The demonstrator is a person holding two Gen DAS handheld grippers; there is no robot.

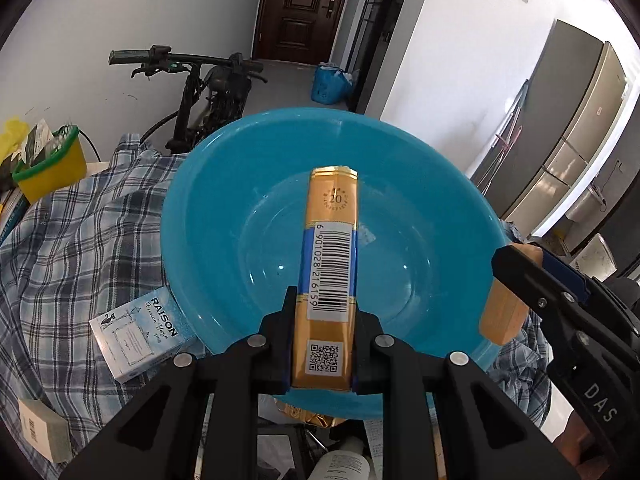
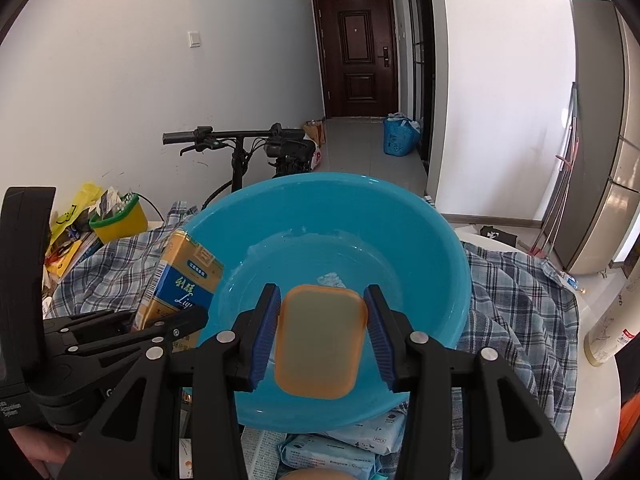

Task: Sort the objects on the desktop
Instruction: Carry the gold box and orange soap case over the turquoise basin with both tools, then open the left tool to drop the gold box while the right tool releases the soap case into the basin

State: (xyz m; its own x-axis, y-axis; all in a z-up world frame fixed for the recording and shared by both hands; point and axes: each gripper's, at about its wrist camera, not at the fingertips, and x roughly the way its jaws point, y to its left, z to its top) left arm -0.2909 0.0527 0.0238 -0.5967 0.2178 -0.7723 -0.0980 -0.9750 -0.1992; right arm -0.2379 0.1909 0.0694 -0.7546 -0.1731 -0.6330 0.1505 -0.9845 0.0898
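Observation:
A wide blue plastic basin stands on a plaid cloth, and both grippers hang over it. My left gripper is shut on a gold and blue cigarette pack, held narrow side up with its barcode showing; the same pack appears at the basin's left rim in the right wrist view. My right gripper is shut on an orange soap box, which also shows at the basin's right rim as the soap box. Nothing lies in the basin's bottom.
A white RAISON pack and a small grey box lie on the plaid cloth left of the basin. A yellow bin with a green rim stands at the far left. Wipe packs lie below the basin. A bicycle stands behind.

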